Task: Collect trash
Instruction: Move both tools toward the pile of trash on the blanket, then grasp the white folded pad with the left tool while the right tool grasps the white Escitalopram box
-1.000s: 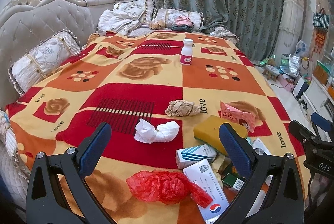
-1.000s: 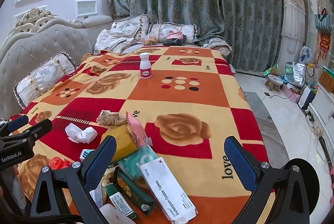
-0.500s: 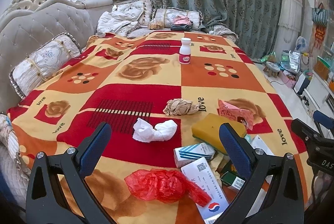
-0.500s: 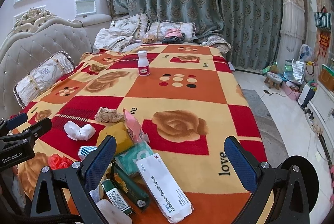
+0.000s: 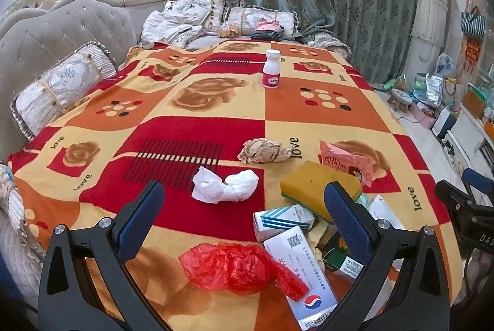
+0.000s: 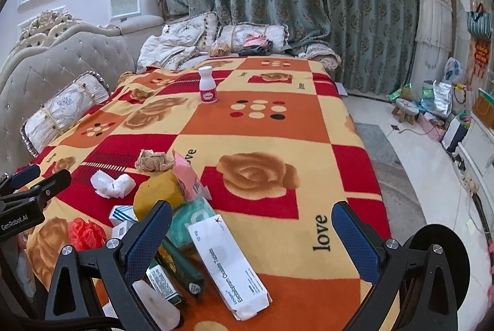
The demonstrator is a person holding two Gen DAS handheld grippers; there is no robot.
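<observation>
Both tongs, left tongs [image 5: 244, 201] and right tongs [image 6: 251, 227], hover spread wide and empty above the blanket's [image 5: 216, 102] litter, likely choosing between white tissue [image 5: 223, 184] and red bag [image 5: 237, 266].

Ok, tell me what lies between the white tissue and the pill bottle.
Only bare blanket between the white tissue and pill bottle, clearest in the left wrist view.

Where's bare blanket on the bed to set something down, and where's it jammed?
Free: the wide stretch between the white bottle and the crumpled brown paper, and the rose patch right of the pink packet out to the bed's edge. Crowded: the near corner, with the sponge, boxes, red bag and white tissue.
</observation>
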